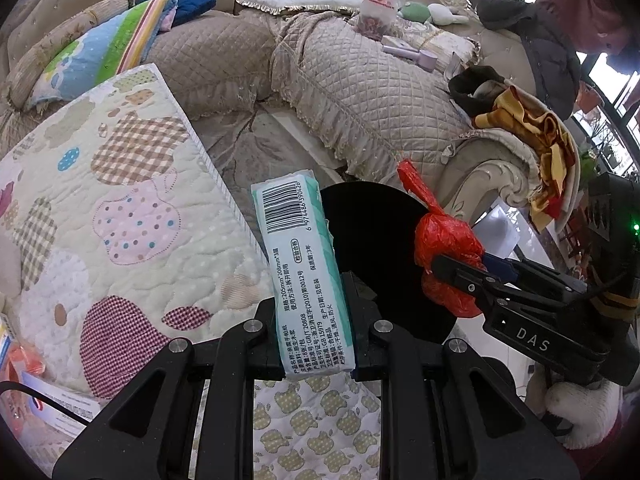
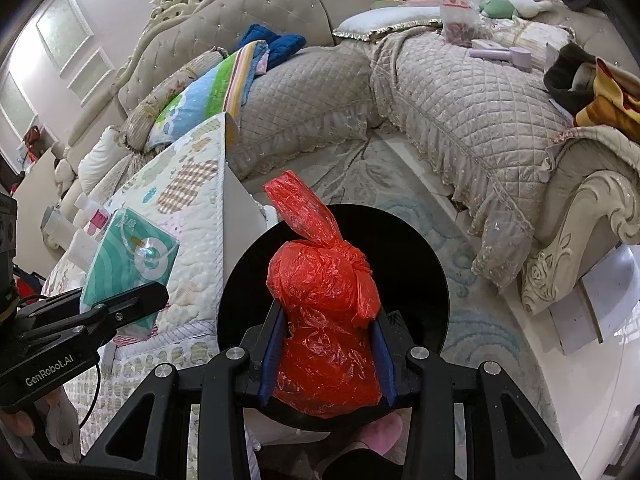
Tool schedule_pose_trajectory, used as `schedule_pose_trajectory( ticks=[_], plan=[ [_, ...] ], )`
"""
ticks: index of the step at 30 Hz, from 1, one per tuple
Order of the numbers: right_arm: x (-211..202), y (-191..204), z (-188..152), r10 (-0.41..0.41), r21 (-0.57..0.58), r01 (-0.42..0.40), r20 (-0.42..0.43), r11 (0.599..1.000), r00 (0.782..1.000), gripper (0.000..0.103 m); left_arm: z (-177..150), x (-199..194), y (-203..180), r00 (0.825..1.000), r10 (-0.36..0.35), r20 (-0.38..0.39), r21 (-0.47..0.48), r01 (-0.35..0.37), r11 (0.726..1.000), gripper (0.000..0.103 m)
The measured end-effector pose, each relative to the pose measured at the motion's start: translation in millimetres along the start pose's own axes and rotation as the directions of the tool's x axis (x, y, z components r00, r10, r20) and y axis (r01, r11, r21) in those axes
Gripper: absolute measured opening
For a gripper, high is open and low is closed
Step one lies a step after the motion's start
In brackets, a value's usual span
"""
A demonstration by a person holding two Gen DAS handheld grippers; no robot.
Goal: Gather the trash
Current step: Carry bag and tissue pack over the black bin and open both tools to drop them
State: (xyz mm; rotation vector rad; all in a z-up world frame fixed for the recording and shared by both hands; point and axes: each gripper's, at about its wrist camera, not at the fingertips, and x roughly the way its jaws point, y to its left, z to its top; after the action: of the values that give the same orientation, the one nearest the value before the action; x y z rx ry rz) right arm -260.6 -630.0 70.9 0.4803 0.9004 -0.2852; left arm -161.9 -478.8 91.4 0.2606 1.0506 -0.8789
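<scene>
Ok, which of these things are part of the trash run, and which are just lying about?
Part of the job:
- tissue pack, in the left hand-held gripper
- red knotted bag, in the right hand-held gripper
- black bin below both

Lying about:
- patchwork quilt
- striped blanket
- lilac handheld fan

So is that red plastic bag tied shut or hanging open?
Tied shut. The red plastic bag is knotted near its top, with the loose end sticking up above the knot, and the right tool is closed on its bulging body.
</scene>
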Motion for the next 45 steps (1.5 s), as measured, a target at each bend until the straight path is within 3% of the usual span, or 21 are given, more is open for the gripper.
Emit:
schedule_pose_trajectory(
  ticks=[37, 39, 41, 43, 45],
  plan=[
    [12, -8, 1, -0.031, 0.023, 0.032, -0.014, 0.999, 0.999, 0.038, 7, 23, -8, 0.997, -0.074, -0.027, -0.033, 0.073, 0.997, 0.019],
    [13, -9, 2, -0.033, 0.032, 0.033, -0.014, 0.999, 0.999, 0.046, 8, 24, -7, 0.995, -0.093, -0.03, -0.043, 0.091, 0.995, 0.019],
    [13, -11, 3, -0.039, 0.044, 0.039, -0.008, 0.998, 0.999, 0.052, 7, 23, -6, 0.994, -0.107, -0.031, -0.049, 0.105, 0.993, 0.023],
    [12, -13, 4, -0.045, 0.056, 0.045, -0.007, 0.997, 0.999, 0.058, 7, 21, -6, 0.992, -0.119, -0.028, -0.059, 0.118, 0.991, 0.038],
    [10, -13, 4, -0.037, 0.063, 0.037, -0.006, 0.997, 0.999, 0.061, 7, 18, -3, 0.992, -0.122, -0.022, -0.067, 0.121, 0.99, 0.041]
  ],
)
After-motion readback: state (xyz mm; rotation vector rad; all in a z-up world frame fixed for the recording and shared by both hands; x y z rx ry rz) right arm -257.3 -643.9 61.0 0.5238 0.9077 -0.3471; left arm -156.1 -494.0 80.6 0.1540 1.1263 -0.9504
